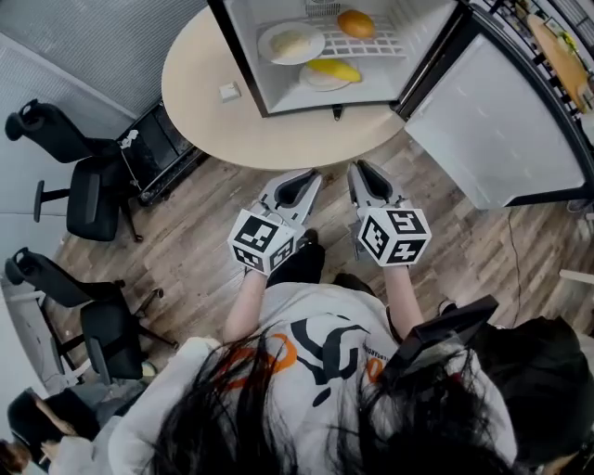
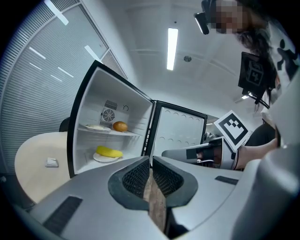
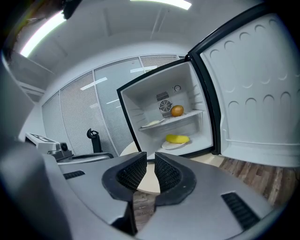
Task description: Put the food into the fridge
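A small fridge (image 1: 243,56) stands on the round table with its door (image 1: 492,121) swung wide open. On its upper shelf are an orange (image 1: 356,23) and a plate of pale food (image 1: 290,42). Lower down, a banana (image 1: 336,70) lies on a plate. My left gripper (image 1: 311,176) and right gripper (image 1: 360,169) hover side by side over the wood floor, short of the table's edge, both shut and empty. The left gripper view shows the orange (image 2: 120,126) and banana (image 2: 108,151) beyond its closed jaws; the right gripper view shows them too.
The beige round table (image 1: 204,102) carries a small white object (image 1: 228,91) left of the fridge. Two black office chairs (image 1: 83,186) (image 1: 93,325) stand at the left. The open door juts out to the right over the floor.
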{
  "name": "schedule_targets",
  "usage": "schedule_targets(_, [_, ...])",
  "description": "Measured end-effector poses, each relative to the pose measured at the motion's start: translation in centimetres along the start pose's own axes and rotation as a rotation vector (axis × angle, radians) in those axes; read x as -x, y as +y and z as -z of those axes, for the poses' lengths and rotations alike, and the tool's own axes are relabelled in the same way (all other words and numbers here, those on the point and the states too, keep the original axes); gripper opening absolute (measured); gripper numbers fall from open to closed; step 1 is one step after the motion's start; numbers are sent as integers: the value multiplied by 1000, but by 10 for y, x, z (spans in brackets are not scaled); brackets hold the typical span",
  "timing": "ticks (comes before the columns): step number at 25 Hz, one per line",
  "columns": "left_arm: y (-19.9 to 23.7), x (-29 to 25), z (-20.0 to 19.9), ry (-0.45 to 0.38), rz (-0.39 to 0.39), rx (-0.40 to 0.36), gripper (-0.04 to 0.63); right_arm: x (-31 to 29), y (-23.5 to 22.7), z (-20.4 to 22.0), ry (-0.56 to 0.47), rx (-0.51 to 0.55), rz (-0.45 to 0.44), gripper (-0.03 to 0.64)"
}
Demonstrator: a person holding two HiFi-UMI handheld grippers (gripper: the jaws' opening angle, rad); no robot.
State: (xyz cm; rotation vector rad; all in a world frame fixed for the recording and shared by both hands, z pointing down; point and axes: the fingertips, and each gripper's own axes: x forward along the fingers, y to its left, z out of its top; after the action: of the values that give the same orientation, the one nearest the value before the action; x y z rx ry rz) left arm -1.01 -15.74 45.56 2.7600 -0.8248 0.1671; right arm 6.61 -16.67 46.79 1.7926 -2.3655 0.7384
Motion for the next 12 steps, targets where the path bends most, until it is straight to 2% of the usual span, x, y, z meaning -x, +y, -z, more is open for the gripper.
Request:
schedule_targets(7, [-49,20,17,9,-77,2,12,54,-2,24,15,11,-58,61])
schedule_targets(12, [-100,34,38,26,-100,6,12,99,-5,49,39,17,-96,61])
